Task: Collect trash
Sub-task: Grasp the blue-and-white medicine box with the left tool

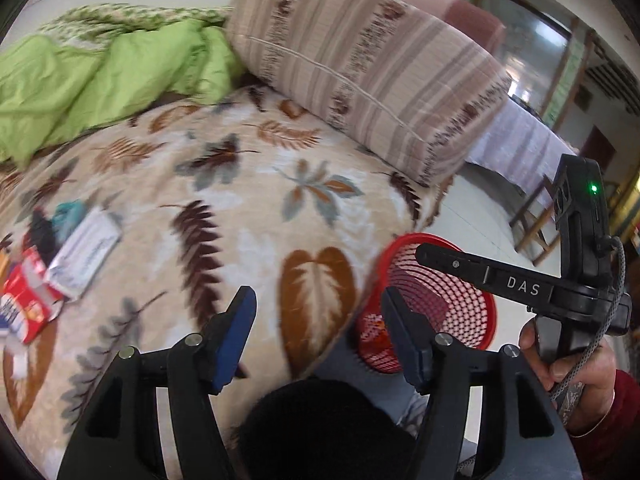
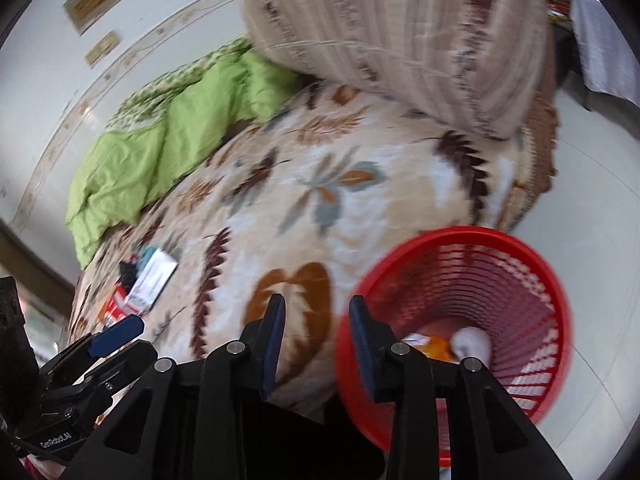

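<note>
Left claw (image 1: 318,334): wide open, holding nothing.
Right claw (image 2: 316,334): parted, empty, beside the red basket (image 2: 520,248).
Trash (image 1: 60,264): wrappers heaped on the bed (image 1: 248,200), far left of both claws; left one nearer.
Hidden: pile blurred, its lower edge cut off; basket contents unclear.

The blanket (image 1: 248,216) is cream with brown, orange and grey leaves. The quilt (image 1: 100,76) is bright green. The pillow (image 1: 360,68) has tan and brown stripes. The basket (image 2: 460,240) is red.
</note>
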Demonstrator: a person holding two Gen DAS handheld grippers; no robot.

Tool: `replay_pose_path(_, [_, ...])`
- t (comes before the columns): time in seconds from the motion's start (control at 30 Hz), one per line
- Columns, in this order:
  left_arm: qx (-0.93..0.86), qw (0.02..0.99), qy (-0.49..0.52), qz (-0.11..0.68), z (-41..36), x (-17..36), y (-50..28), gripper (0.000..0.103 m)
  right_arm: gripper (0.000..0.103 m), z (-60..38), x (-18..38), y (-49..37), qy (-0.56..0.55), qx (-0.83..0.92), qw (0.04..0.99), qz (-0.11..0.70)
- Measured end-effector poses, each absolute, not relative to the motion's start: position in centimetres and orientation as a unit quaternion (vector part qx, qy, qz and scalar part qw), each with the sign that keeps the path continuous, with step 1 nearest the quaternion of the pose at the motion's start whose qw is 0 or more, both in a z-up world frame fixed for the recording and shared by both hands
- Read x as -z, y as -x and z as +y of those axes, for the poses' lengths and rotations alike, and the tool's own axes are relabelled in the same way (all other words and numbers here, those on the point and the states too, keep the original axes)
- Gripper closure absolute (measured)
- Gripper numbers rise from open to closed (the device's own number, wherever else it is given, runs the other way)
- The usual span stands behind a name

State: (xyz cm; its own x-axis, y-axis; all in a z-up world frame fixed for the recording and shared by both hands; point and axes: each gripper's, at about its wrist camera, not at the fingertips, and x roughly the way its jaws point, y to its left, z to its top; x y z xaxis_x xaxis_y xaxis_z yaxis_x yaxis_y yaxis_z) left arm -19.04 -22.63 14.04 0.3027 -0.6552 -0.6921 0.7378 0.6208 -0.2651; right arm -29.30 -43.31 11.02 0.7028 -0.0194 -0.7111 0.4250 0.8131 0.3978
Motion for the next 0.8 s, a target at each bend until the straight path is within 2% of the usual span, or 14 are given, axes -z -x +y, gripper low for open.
replay_pose_path(0.17, [0.381, 0.834, -0.019, 0.398, -16.7, -14.4, 16.9, 0.039, 0.062, -38.2, -11.1, 24.7, -0.248, 0.067, 0.893, 0.37])
replay_pose_path(0.43, [0.292, 0.87, 0.031, 0.395, -6.7, -13.9, 14.1, 0.035, 0.062, -30.4, -9.7, 18.5, -0.214, -0.012, 0.889, 0.406])
replay_pose_path(0.63, [0.188, 0.892, 0.054, 0.407, 0.2, -11.7, 10.8, 0.035, 0.062, -26.9, -9.4, 17.1, -0.186, -0.042, 0.889, 0.417])
replay_pose_path(0.8, [0.147, 0.886, 0.052, 0.436, 2.1, -8.4, 7.8, 0.035, 0.062, -26.0, -8.4, 17.0, -0.184, -0.045, 0.882, 0.431])
